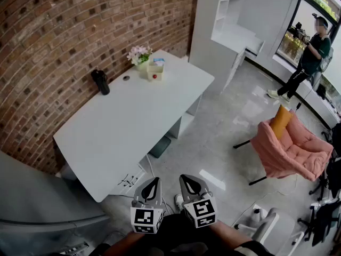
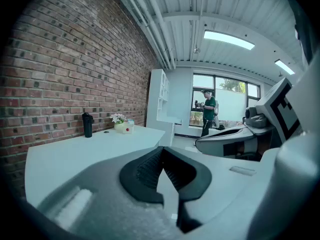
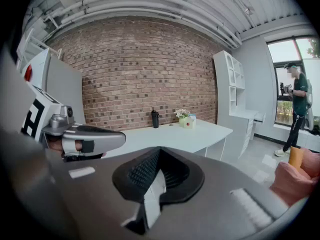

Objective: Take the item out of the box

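Grippers | left gripper [image 1: 155, 181]: jaws together, empty | right gripper [image 1: 186, 179]: jaws together, empty | table [image 1: 133, 121] well apart

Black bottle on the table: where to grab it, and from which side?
Probably the body of the bottle, about mid-height, jaws level, coming from the table's open front side. It stands upright and alone, a narrow cylinder, with the brick wall close behind it, so there is little room at the back.

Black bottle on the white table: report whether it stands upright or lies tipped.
Upright. The black bottle stands on its base on the white table, cap uppermost, beside the brick wall.
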`<act>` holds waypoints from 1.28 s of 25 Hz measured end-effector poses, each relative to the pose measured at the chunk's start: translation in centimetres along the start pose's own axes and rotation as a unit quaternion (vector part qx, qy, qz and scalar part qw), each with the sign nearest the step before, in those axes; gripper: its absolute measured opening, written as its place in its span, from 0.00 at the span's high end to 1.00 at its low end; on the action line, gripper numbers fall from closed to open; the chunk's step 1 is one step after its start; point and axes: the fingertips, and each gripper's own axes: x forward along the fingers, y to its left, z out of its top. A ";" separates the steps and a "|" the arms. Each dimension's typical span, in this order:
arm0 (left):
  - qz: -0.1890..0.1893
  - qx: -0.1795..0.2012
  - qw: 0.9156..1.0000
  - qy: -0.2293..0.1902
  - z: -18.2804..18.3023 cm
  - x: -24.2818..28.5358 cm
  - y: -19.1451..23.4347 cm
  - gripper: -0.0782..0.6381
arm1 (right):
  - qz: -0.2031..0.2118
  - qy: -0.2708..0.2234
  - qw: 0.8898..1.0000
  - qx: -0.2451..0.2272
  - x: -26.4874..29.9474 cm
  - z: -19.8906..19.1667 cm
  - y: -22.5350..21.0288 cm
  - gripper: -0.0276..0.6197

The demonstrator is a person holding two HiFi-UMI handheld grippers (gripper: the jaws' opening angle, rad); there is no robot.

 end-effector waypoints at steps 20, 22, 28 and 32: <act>0.008 -0.003 1.000 -0.008 0.0 -0.4 -0.2 0.88 | 0.016 -0.031 0.999 0.025 -0.8 0.9 0.0 0.96; 0.014 -0.003 1.000 -0.012 0.6 0.1 -0.3 0.88 | 0.015 -0.035 0.999 0.023 -0.8 1.3 -0.9 0.96; 0.024 0.006 0.999 -0.032 2.7 2.3 -1.5 0.88 | 0.009 -0.045 0.999 0.015 -0.3 2.5 -4.4 0.96; 0.035 0.005 0.999 -0.037 3.3 4.1 -2.3 0.88 | 0.014 -0.048 0.999 0.009 -0.2 2.9 -6.8 0.96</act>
